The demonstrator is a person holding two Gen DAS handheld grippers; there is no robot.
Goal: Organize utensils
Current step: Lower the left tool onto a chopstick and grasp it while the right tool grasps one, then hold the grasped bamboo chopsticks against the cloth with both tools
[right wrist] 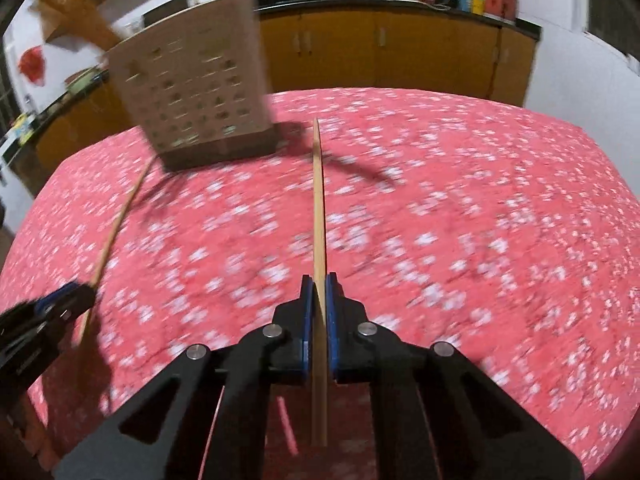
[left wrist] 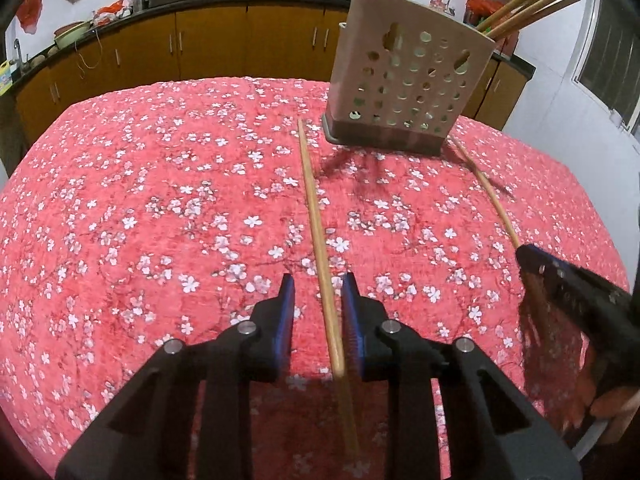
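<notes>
While the pink flowered counter (left wrist: 160, 200) carries the whole scene, a perforated utensil holder (left wrist: 404, 76) is seen standing toward its far edge, already stocked with upright chopsticks (left wrist: 528, 4). Two loose chopsticks are laid lengthwise, pointing from the near edge toward the holder. The left chopstick (left wrist: 316, 224) is straddled by the left gripper (left wrist: 318, 292), whose fingers (left wrist: 286, 300) are parted on either side of it with gaps showing, so nothing is judged grasped yet. The right chopstick (right wrist: 319, 208) is clamped between the clenched fingers (right wrist: 331, 300) of the right gripper (right wrist: 319, 292). Each stick's long axis is aligned with its own gripper, so each is best lifted by the nearer hand.
</notes>
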